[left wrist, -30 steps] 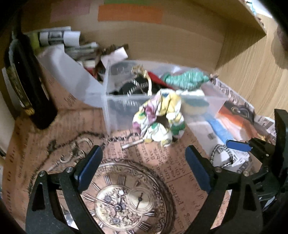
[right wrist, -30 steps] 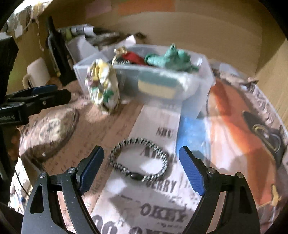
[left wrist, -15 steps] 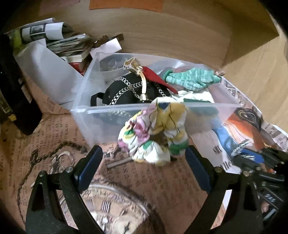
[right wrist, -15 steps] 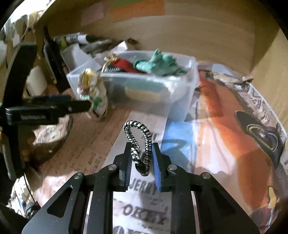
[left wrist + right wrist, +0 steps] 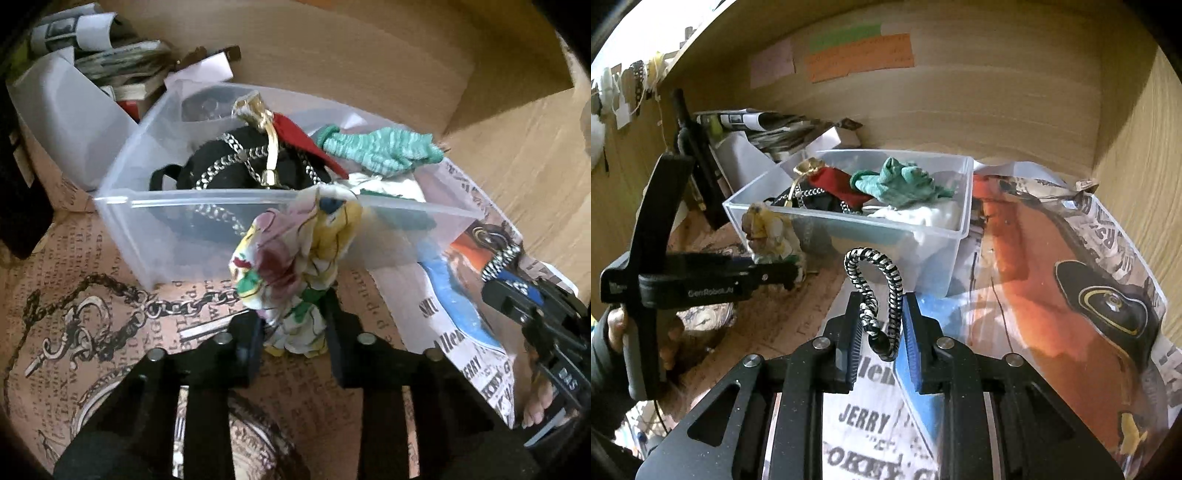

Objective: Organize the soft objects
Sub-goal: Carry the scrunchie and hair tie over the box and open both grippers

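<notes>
My left gripper [image 5: 293, 325] is shut on a floral fabric scrunchie [image 5: 295, 258] and holds it up against the front wall of a clear plastic bin [image 5: 155, 236]. The bin holds a black pouch with a chain [image 5: 229, 166], a red cloth [image 5: 299, 136], a green knit piece [image 5: 380, 149] and white fabric. My right gripper [image 5: 879, 325] is shut on a black-and-white braided bracelet [image 5: 877, 273], lifted above the paper in front of the bin [image 5: 938, 236]. The left gripper and scrunchie [image 5: 772, 232] show in the right wrist view.
Printed paper sheets [image 5: 74, 295] cover the wooden shelf floor. A white container with rolled papers [image 5: 74, 107] stands behind the bin at left, next to a dark bottle [image 5: 698, 158]. Wooden walls [image 5: 997, 92] close the back and right.
My left gripper moved forward and closed on the scrunchie, lifting it. My right gripper closed on the bracelet and raised it off the paper towards the bin.
</notes>
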A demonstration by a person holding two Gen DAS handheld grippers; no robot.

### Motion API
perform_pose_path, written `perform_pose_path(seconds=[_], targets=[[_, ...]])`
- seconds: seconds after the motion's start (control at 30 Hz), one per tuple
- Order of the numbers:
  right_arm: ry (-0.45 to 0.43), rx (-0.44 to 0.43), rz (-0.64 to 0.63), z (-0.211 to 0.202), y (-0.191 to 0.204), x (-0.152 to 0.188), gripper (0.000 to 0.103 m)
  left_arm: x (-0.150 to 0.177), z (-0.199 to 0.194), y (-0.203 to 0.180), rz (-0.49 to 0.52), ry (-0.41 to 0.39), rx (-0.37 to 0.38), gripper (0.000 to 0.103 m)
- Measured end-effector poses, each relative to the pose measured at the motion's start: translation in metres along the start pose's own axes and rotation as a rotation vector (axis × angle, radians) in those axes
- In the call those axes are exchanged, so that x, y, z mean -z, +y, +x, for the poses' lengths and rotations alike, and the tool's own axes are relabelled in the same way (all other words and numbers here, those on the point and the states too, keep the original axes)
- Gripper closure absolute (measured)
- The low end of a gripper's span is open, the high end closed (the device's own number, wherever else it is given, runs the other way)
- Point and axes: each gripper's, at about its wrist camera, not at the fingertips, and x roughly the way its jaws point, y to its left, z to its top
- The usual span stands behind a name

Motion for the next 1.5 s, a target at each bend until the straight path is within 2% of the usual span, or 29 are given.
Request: perform_pose_path(seconds=[0.1, 0.3, 0.5, 0.63, 0.87, 1.13, 1.17, 1.27, 1.4, 1.5], targets=[[-0.008, 0.004, -0.004, 0.0, 0.0, -0.004, 0.084, 0.007, -0.015, -0.002, 0.032, -0.034, -0.006, 0.085], [-0.051, 0.007, -0.013, -0.005, 0.0, -0.021, 0.084, 0.006, -0.049, 0.001, 0.04, -0.118, 0.008, 0.086], [-0.111, -0.002, -0.036, -0.007, 0.008, -0.047, 0.084, -0.012, -0.081, 0.006, 0.05, -0.209, 0.01, 0.086], [-0.132, -0.017, -0.065, -0.002, 0.018, -0.063, 0.084, -0.031, -0.085, 0.005, 0.049, -0.24, 0.016, 0.086], [-0.126, -0.024, -0.102, 0.024, 0.032, -0.083, 0.084, -0.054, -0.071, 0.006, 0.066, -0.22, 0.009, 0.086], [-0.013, -0.022, -0.092, 0.077, 0.031, -0.083, 0.084, -0.066, -0.027, 0.013, 0.064, -0.142, -0.01, 0.086], [0.001, -0.024, -0.092, 0.082, 0.031, -0.082, 0.084, -0.067, -0.022, 0.014, 0.06, -0.131, -0.012, 0.084], [0.039, -0.022, -0.091, 0.091, 0.03, -0.08, 0.08, -0.068, -0.012, 0.016, 0.044, -0.099, -0.007, 0.069], [0.036, -0.008, -0.078, 0.089, 0.027, -0.078, 0.051, -0.068, -0.013, 0.015, 0.044, -0.121, -0.028, 0.044], [0.034, -0.01, -0.077, 0.088, 0.026, -0.079, 0.047, -0.067, -0.02, 0.016, 0.043, -0.149, -0.039, 0.042]])
